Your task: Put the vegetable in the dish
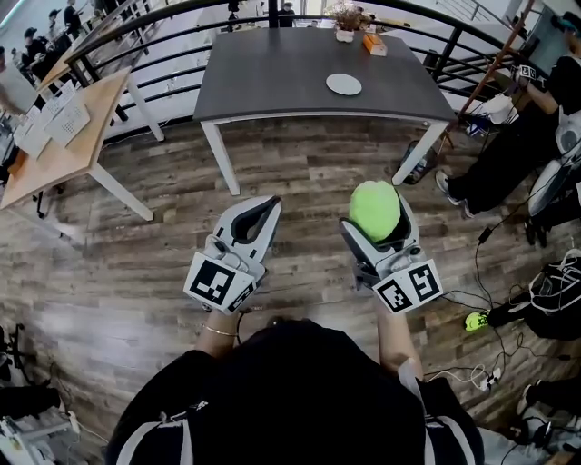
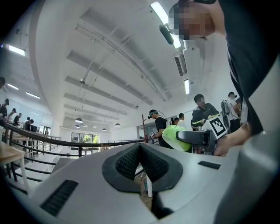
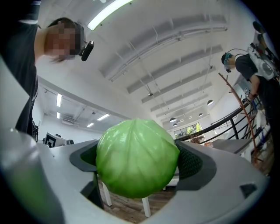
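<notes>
A round green cabbage [image 1: 374, 210] sits between the jaws of my right gripper [image 1: 377, 222], which is shut on it; in the right gripper view the cabbage [image 3: 136, 158] fills the middle and hides the fingertips. My left gripper [image 1: 257, 218] is shut with nothing in it, its black pads [image 2: 139, 162] pressed together. Both grippers are held up over the wooden floor, pointing upward, well short of the table. A small grey dish [image 1: 343, 84] lies on the dark table [image 1: 272, 82] ahead.
A light wooden table [image 1: 64, 150] stands at the left. A black railing [image 1: 172, 36] runs behind the dark table. A small box [image 1: 374, 44] and a plant [image 1: 345, 20] sit at its far edge. People and cables [image 1: 490, 300] are at the right.
</notes>
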`<state>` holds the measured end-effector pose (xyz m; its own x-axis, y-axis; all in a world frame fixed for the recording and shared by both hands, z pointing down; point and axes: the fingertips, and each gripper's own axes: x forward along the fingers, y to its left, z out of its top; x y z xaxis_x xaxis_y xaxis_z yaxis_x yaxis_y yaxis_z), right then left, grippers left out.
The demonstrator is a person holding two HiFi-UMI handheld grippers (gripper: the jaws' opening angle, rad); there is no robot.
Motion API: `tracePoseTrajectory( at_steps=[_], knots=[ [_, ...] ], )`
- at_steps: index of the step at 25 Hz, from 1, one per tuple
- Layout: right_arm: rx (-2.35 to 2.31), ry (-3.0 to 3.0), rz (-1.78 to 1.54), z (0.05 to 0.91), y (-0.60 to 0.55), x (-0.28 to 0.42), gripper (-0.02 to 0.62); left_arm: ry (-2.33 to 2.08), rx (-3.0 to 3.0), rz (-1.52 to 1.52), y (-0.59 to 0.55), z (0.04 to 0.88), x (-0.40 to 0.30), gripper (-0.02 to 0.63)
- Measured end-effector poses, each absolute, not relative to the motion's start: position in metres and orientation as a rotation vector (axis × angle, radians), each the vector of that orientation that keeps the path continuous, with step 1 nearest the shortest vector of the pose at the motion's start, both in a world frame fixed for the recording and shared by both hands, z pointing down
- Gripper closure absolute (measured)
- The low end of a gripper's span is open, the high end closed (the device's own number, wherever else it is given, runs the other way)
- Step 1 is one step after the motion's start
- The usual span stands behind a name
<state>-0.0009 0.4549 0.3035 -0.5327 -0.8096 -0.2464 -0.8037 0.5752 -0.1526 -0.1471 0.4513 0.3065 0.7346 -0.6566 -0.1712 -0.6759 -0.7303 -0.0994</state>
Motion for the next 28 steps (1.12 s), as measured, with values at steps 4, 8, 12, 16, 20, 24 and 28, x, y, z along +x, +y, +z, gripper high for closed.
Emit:
tracePoseTrajectory(
  at_steps=[4,8,12,16,20,24,28],
  knots=[
    [-1.326,2.535,-0.017,0.304,0.445,0.016,0.091,1.079,-2.778,0.184,0.440,0.306,-0.126,0.611],
    [-1.317,2.544,-0.011,0.307,0.434,0.029,0.091,1.079,-2.773,0.177,0.429,0.309,-0.110,0.612],
    [-1.319,2.540,-0.021,0.310,0.420,0.037,0.091,1.083,-2.782,0.169,0.417,0.315,-0.103,0.611],
    [-1.327,2.539,-0.039,0.316,0.399,0.043,0.091,1.086,-2.791,0.165,0.393,0.321,-0.096,0.611],
    [-1.348,2.531,-0.046,0.320,0.369,0.041,0.091,1.056,-2.818,0.153,0.361,0.326,-0.093,0.612],
    [-1.388,2.505,-0.045,0.318,0.329,0.034,0.091,0.999,-2.819,0.164,0.315,0.323,-0.099,0.612],
    [-1.415,2.496,-0.021,0.310,0.287,0.027,0.091,0.936,-2.817,0.193,0.271,0.310,-0.103,0.611]
  ],
)
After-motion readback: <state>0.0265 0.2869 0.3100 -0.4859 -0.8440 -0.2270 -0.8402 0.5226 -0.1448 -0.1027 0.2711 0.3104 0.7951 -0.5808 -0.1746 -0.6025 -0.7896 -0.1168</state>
